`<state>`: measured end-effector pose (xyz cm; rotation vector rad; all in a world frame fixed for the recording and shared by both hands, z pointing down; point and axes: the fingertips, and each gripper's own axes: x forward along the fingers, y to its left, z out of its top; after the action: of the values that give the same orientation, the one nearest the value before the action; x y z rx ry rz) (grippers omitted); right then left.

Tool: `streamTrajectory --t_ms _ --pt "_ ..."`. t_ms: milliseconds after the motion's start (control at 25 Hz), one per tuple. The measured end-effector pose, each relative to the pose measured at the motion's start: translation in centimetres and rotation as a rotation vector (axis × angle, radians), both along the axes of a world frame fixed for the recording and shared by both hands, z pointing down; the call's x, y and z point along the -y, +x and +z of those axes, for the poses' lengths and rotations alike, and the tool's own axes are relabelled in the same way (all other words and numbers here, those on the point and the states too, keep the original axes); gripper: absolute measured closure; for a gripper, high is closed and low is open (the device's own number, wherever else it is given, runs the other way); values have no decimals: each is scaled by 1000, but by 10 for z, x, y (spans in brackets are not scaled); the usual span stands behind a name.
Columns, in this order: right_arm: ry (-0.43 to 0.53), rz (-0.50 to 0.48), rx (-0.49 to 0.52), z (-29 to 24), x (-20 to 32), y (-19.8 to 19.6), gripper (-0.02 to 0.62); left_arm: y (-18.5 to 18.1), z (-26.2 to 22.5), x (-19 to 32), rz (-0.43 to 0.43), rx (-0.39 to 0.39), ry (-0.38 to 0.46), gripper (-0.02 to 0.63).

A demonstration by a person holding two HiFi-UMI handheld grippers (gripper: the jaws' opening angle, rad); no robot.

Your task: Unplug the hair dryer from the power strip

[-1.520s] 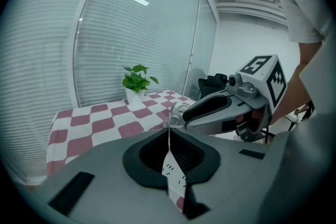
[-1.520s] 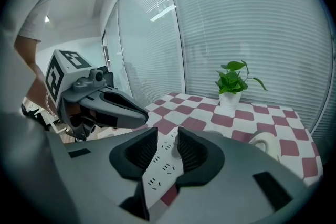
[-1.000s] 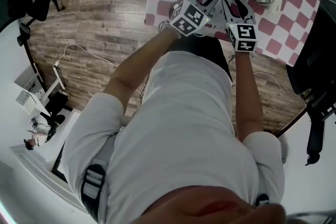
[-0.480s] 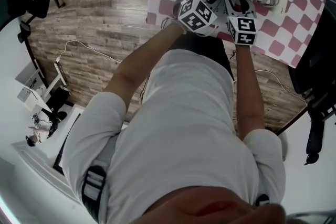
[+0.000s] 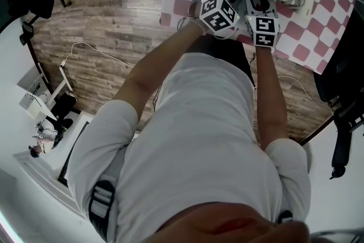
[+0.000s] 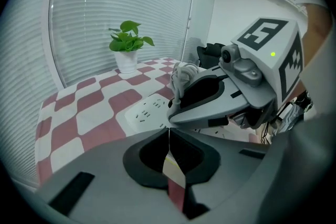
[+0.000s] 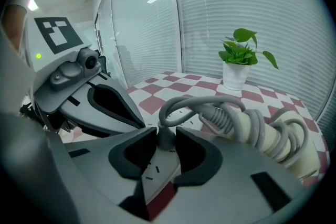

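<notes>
The hair dryer's grey plug (image 7: 166,141) stands upright in a socket of the white power strip (image 7: 160,168). The right gripper (image 7: 166,131) has it between its jaws. They have just been closing, and both pads sit against the plug's sides. From the plug, the grey cord (image 7: 184,105) arches up and over to the hair dryer (image 7: 262,134), a cream body lying on its side just beside the strip with the rest of the cord wound round it in loops.

The left gripper (image 6: 168,131) has its jaws brought together, tip to tip, with nothing between them. The tips are low over the near end of the strip (whether they press on it I cannot tell). The two grippers are side by side, close enough that each shows in the other's view.

The strip and dryer lie on a red-and-white checked cloth (image 6: 79,113) near the table's edge, as the head view shows.

Farther back on the cloth, well apart from the strip, stands the only container in sight, a small white pot (image 6: 126,63). It holds a leafy green plant (image 6: 127,39) and stands upright before the window blinds.
</notes>
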<state>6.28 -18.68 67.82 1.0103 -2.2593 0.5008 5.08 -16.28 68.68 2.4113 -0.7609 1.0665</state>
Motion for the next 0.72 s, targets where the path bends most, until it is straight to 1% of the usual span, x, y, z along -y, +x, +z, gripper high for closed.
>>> streamTrajectory --t_ms 200,400,600,720 --pt "-1 13 -7 0 0 1 465 1 1 -1 46 62 7 569" --pt "-2 16 -5 -2 0 0 466 2 2 -1 67 113 10 569" --pt "-39 61 32 1 2 3 466 3 3 -3 119 151 40 574" --pt "-42 62 26 0 2 3 466 3 4 -3 109 165 13 574"
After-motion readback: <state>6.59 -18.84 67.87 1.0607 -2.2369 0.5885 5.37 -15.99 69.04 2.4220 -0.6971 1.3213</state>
